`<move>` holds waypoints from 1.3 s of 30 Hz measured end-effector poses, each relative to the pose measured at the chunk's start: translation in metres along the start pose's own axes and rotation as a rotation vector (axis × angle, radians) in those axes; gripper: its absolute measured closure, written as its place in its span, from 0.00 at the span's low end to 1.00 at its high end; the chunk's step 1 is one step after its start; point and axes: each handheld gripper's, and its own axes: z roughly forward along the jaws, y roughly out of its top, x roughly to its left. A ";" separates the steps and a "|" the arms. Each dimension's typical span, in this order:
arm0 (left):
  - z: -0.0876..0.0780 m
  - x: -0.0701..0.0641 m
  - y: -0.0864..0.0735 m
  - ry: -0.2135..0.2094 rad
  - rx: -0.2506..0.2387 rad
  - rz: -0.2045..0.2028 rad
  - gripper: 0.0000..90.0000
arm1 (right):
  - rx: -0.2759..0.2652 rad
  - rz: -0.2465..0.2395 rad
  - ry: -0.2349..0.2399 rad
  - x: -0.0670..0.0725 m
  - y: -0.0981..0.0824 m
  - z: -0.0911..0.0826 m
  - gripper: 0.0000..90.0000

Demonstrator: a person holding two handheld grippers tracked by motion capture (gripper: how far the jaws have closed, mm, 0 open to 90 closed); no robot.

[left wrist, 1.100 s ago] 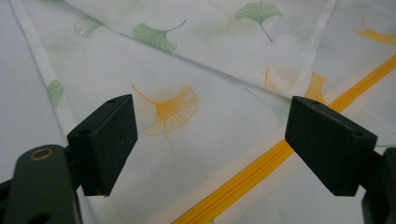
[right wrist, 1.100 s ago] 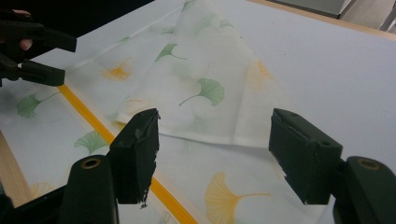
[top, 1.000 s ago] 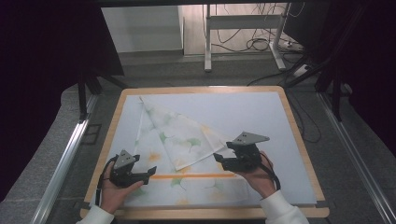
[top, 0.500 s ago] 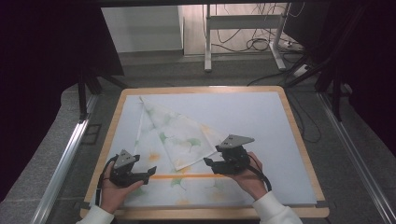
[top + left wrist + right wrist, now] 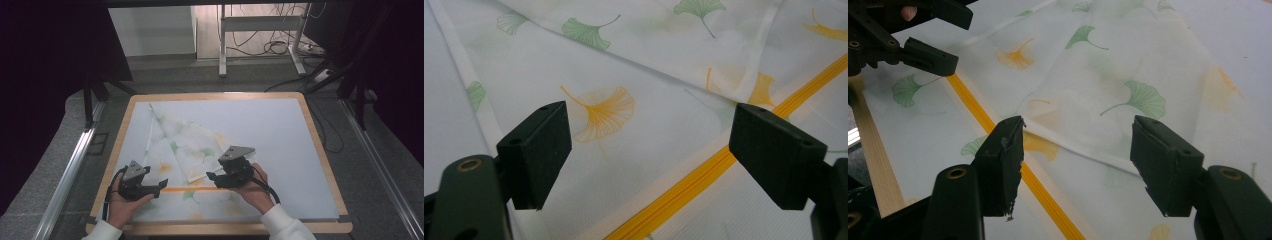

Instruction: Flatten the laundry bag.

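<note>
— Position of the cloth (image 5: 185, 150)?
— Flat on the table (image 5: 310, 150), spread from the far-left corner to the near edge, partly folded.

— Left gripper (image 5: 156, 187)?
— Low near the near-left corner, hand level, jaws apart over the orange stripe (image 5: 684, 192).

— Right gripper (image 5: 212, 177)?
— Level, pointing left over the folded edge; jaws have just been closing, still apart, clamping nothing.
</note>
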 end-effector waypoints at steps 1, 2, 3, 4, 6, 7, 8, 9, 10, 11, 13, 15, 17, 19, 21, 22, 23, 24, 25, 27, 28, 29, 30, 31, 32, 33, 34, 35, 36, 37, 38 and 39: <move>0.000 0.000 0.000 0.000 0.001 0.001 0.19 | 0.001 0.004 0.003 0.001 0.001 0.002 0.42; 0.000 0.000 0.000 0.000 0.001 0.001 0.19 | 0.004 0.001 0.008 0.003 0.003 0.006 0.42; 0.000 0.000 0.000 0.000 0.001 0.001 0.19 | 0.004 0.001 0.008 0.003 0.003 0.006 0.42; 0.000 0.000 0.000 -0.001 0.000 0.000 0.19 | 0.007 0.000 0.013 0.006 0.005 0.010 0.43; 0.000 0.000 0.000 -0.001 -0.002 0.000 0.19 | 0.007 -0.004 0.019 0.007 0.006 0.013 0.43; 0.000 0.000 0.000 -0.001 -0.002 0.001 0.19 | 0.008 -0.005 0.023 0.009 0.007 0.015 0.44; 0.000 0.000 0.000 -0.001 -0.002 0.001 0.19 | 0.008 -0.005 0.023 0.009 0.007 0.015 0.44; -0.001 0.000 0.000 -0.001 -0.003 0.000 0.19 | 0.015 -0.007 0.033 0.012 0.009 0.020 0.44; -0.001 0.000 0.000 -0.001 -0.003 0.000 0.19 | 0.015 -0.007 0.033 0.012 0.009 0.020 0.44; -0.001 0.000 0.000 -0.002 -0.004 -0.001 0.19 | 0.023 -0.007 0.042 0.015 0.010 0.025 0.45; -0.001 0.000 0.000 -0.002 -0.004 -0.001 0.19 | 0.026 -0.010 0.046 0.016 0.011 0.027 0.45; -0.001 0.000 0.000 -0.003 -0.005 -0.003 0.19 | 0.037 -0.012 0.059 0.019 0.012 0.033 0.45; -0.001 0.000 0.000 -0.003 -0.006 -0.004 0.19 | 0.045 -0.016 0.067 0.021 0.013 0.037 0.46; -0.001 0.000 0.000 -0.005 -0.006 -0.002 0.19 | 0.049 -0.017 0.068 0.022 0.013 0.040 0.46; -0.002 0.001 0.000 -0.005 -0.006 -0.003 0.19 | 0.066 -0.025 0.075 0.025 0.013 0.046 0.46; -0.002 0.001 0.000 -0.005 -0.006 -0.002 0.19 | 0.077 -0.028 0.079 0.026 0.014 0.051 0.46; -0.002 0.001 0.000 -0.005 -0.006 0.002 0.19 | 0.083 -0.033 0.079 0.027 0.015 0.054 0.47; -0.002 0.001 0.000 -0.005 -0.006 0.002 0.19 | 0.083 -0.033 0.079 0.027 0.015 0.054 0.47; -0.002 0.001 0.000 -0.007 -0.006 0.003 0.19 | 0.089 -0.036 0.080 0.028 0.015 0.056 0.47; -0.002 0.001 0.000 -0.007 -0.005 0.005 0.19 | 0.116 -0.042 0.077 0.030 0.018 0.064 0.47; -0.002 0.001 0.000 -0.007 -0.006 0.006 0.19 | 0.127 -0.045 0.079 0.030 0.018 0.067 0.47; -0.002 0.001 0.000 -0.006 -0.006 0.007 0.19 | 0.138 -0.046 0.074 0.030 0.019 0.070 0.47; -0.002 0.001 0.000 -0.006 -0.006 0.007 0.19 | 0.138 -0.046 0.074 0.030 0.019 0.070 0.47; -0.003 0.001 0.000 -0.003 -0.009 0.007 0.19 | 0.152 -0.045 0.073 0.030 0.019 0.077 0.47; -0.003 0.001 0.000 -0.004 -0.010 0.003 0.19 | 0.159 -0.044 0.074 0.030 0.019 0.079 0.47; -0.003 0.001 0.000 -0.003 -0.010 0.003 0.19 | 0.166 -0.044 0.072 0.031 0.019 0.082 0.47; -0.003 0.001 0.000 -0.003 -0.010 0.003 0.19 | 0.166 -0.044 0.072 0.031 0.019 0.082 0.47; -0.003 0.001 0.000 -0.004 -0.011 0.002 0.19 | 0.181 -0.046 0.074 0.031 0.018 0.087 0.47; -0.003 0.001 0.000 -0.004 -0.011 0.002 0.19 | 0.188 -0.046 0.072 0.032 0.017 0.088 0.47; -0.003 0.001 0.000 -0.004 -0.010 0.003 0.19 | 0.195 -0.048 0.070 0.032 0.017 0.090 0.47; -0.002 0.001 0.000 -0.005 -0.008 0.004 0.19 | 0.202 -0.050 0.071 0.032 0.016 0.092 0.47; -0.002 0.001 0.000 -0.005 -0.008 0.004 0.19 | 0.202 -0.050 0.071 0.032 0.016 0.092 0.47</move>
